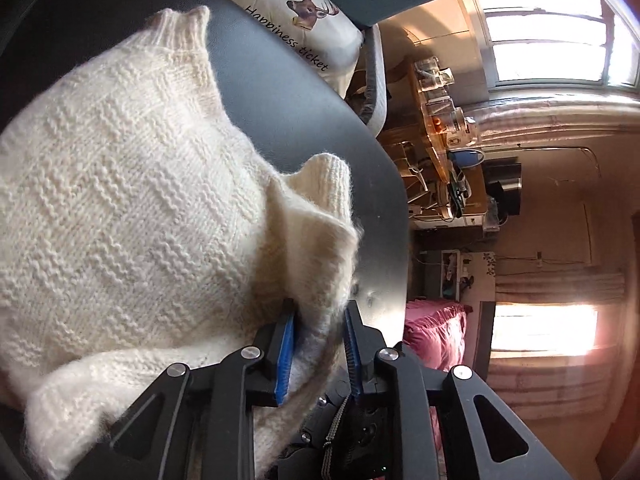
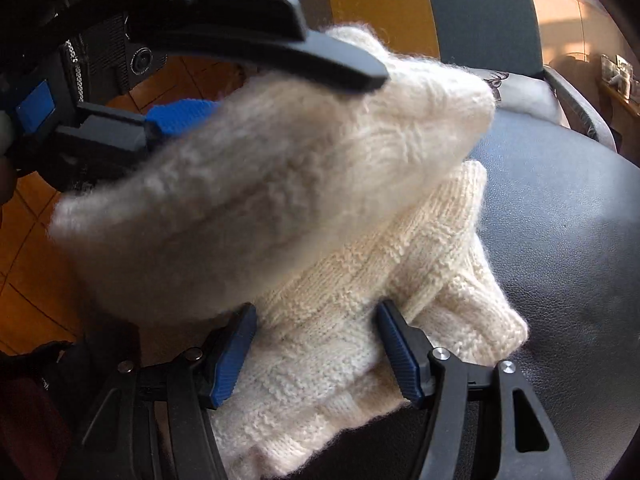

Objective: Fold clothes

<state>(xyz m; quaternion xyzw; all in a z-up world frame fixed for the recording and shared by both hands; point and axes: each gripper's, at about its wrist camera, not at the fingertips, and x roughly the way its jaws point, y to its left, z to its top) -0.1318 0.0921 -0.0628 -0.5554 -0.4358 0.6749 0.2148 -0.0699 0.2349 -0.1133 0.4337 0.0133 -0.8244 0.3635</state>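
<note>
Cream sweater [image 1: 120,200] | left claw [image 1: 320,344] pinching its edge | right claw [image 2: 316,352] spread around it

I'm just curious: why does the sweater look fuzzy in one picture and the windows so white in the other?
Right wrist view: the raised fold of the white knitted sweater is smeared, likely by motion or closeness, while the knit lower down is sharp. Left wrist view: the windows are blown out by daylight, and the fisheye lens bends the round black table.

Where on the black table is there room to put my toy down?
Bare table lies right of the sweater, toward the chair. In the left view, a strip between the sweater and the pillow is free too. Near both grippers it is crowded.
</note>
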